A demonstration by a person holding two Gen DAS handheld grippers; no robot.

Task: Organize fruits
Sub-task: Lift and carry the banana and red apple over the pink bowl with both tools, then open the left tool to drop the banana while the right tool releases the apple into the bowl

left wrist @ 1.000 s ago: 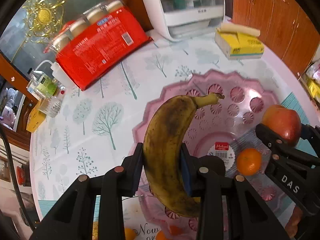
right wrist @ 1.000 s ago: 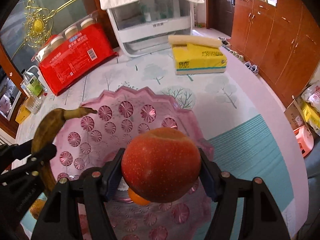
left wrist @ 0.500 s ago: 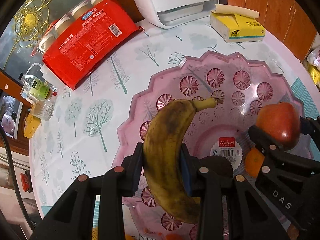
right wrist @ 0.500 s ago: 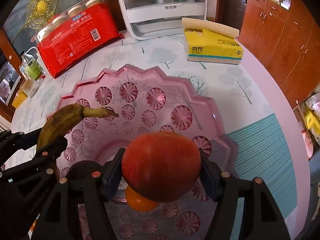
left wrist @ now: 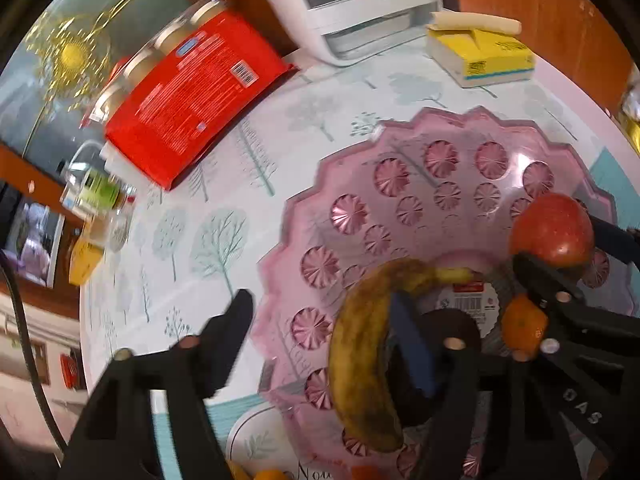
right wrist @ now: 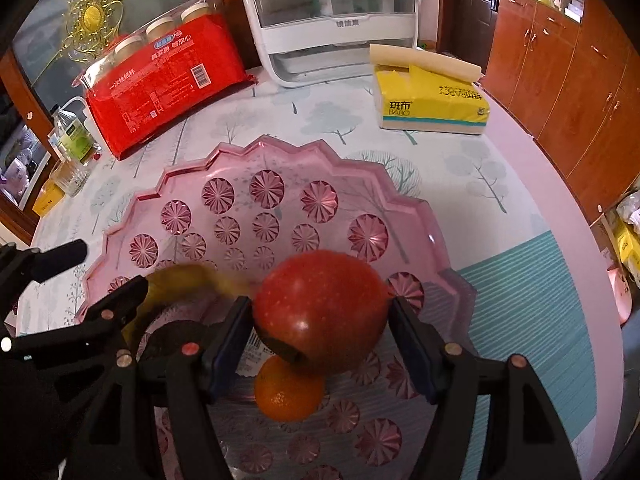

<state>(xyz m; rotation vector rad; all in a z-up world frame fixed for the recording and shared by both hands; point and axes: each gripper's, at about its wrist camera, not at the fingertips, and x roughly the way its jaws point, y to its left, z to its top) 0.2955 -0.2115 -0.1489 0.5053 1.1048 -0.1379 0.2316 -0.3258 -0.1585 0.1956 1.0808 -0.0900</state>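
**Banana let go over the pink bowl, apple gripped beside it**

Tree-printed cloth covers the table (right wrist: 472,160), whose pink edge curves past wooden cupboards at three o'clock. A scalloped pink bowl (right wrist: 280,152) sits mid-table, with open cloth between its rim and the clutter behind: a red pack of cups (right wrist: 168,80) at ten o'clock, a white appliance (right wrist: 332,32) at twelve, a yellow tissue box (right wrist: 432,100) at two.

The left gripper (left wrist: 324,320) is opening, its jaws spread wide; its outer finger stands over bare cloth outside the bowl's rim at nine o'clock. The banana (left wrist: 364,360) lies against the inner blue pad only, over the bowl's near side, stem toward the centre label.

The right gripper (right wrist: 320,320) pinches the red apple (right wrist: 320,308) between both pads, above the bowl's floor. A small orange (right wrist: 288,392) rests in the bowl directly below the apple. The two grippers stand just beside each other, with little room between them; the bowl's far half is free.
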